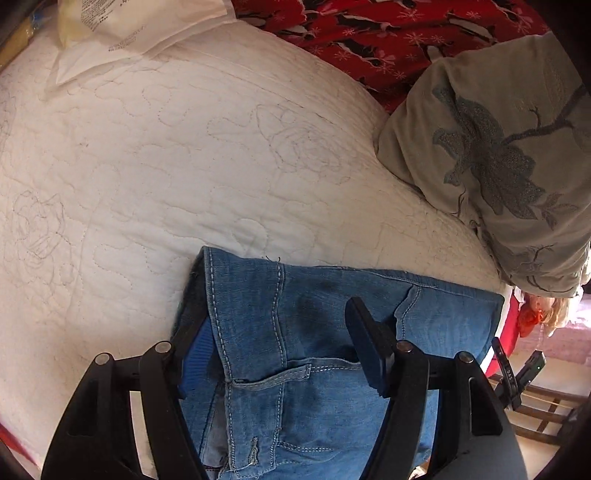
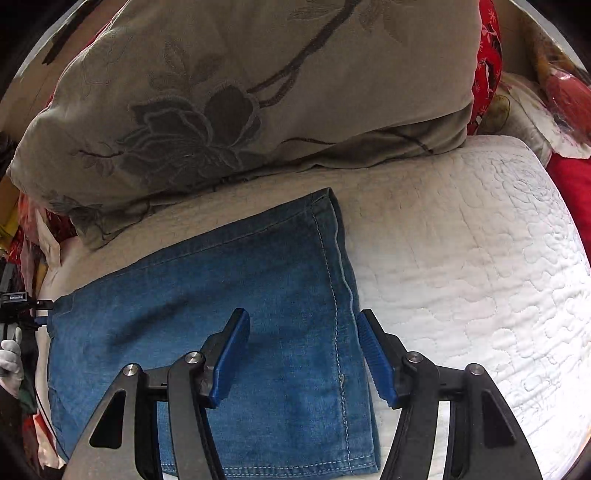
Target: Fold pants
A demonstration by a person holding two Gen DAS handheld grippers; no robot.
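Observation:
Blue denim pants lie folded on a white quilted bed cover. In the left wrist view my left gripper is open over the waistband end; its jaws straddle the folded edge, with a belt loop and pocket seams between them. In the right wrist view my right gripper is open over the leg end of the pants; its jaws straddle the side seam near the hem. Neither gripper holds cloth.
A grey flowered pillow lies on the bed beyond the pants, also in the right wrist view. A red patterned blanket and a white plastic bag lie at the far side. A wooden chair stands beside the bed.

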